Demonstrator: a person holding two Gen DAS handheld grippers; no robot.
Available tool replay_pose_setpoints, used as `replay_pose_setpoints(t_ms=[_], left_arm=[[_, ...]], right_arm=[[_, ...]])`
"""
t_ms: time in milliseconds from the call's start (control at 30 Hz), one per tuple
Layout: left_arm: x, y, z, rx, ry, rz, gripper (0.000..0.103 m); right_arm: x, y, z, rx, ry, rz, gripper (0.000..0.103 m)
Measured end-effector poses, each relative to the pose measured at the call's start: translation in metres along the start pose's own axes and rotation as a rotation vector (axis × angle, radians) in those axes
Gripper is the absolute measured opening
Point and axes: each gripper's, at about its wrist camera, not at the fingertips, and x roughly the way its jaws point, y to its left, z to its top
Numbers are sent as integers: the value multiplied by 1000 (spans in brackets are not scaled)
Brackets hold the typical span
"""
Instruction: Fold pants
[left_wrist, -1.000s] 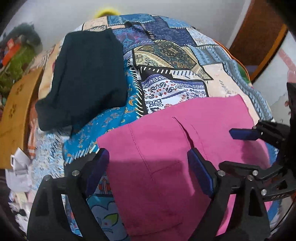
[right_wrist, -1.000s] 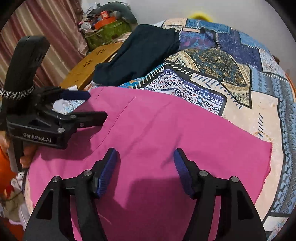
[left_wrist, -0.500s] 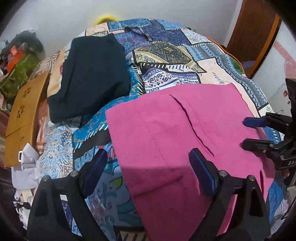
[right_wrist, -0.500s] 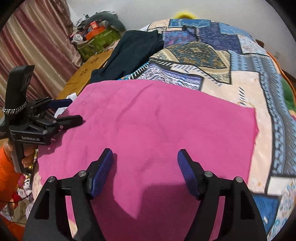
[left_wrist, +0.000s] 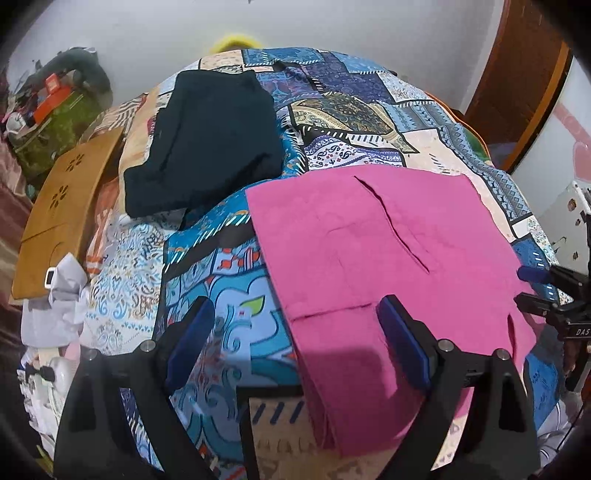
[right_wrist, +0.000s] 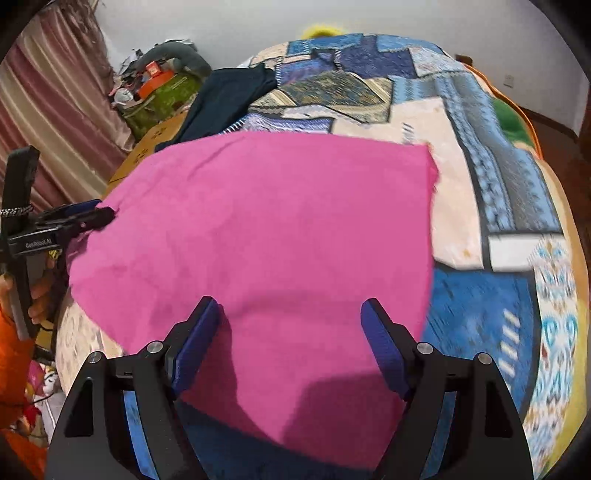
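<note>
— Pants (left_wrist: 373, 254): where do they lie?

— Flat on the patchwork bedspread (left_wrist: 354, 110), pink, folded into a broad panel with a pocket slit showing. Beyond them, near the far left side of the bed, sits a dark folded garment (left_wrist: 207, 140), apart from mine.

— And your tools?

— My left gripper (left_wrist: 295, 332) hovers at the pink cloth's left edge, jaws spread wide, nothing between the pads. My right gripper (right_wrist: 288, 332) hangs over the near edge of the same cloth; its jaws have just been opening, and the fabric lies under them, not pinched.

— So what step is this?

— I judge it a pause between folds: both tools are free of the cloth, set up at opposite ends of it.

— What does the next move ask?

— Probably lowering each pair of pads onto a corner, pinching both layers together, then carrying one end over the other evenly, so the edges meet and the slit side doesn't bunch.
</note>
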Motion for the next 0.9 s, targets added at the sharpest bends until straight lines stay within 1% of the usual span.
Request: replay_pose_setpoints(t_ms=[67,200,267,333,433,533,600,667,700,767,833,900], left_arm=[[-4,-1,-3,-8,-4,6,91],[-18,0,-6,-31,-10,20,91],[-31,3,-5,-56,-32,28,91],[-42,5,-5,-87,-54,17,91],[-60,11,-6,-141,-93,-2,91],[-71,13,-10,-183,-118,-8,91],[-72,15,-15,-209,-122,-23,91],[-70,15,-21,-227,-107,-45,91],[-65,14,-26,-227,-89,-58,91],[-58,11,-33,-219,-60,-61,91],[-51,9,-40,-215,-32,-72,91],[-46,5,-47,-212,-1,-99,91]], right_arm=[[-3,-4,-8,15,1,-14,77],[-8,-3,-12,24,3,-42,77],[-10,3,-12,6,8,-61,77],[-15,13,-8,-36,-11,-79,76],[-27,30,4,-89,-85,-99,77],[-41,47,15,-104,-172,-73,77],[-46,60,19,-117,-225,-58,77],[-42,69,21,-130,-246,-47,77],[-36,73,23,-134,-238,-43,77],[-24,78,22,-135,-212,-33,77],[-8,80,19,-141,-172,-28,77],[5,83,13,-155,-129,-38,77]])
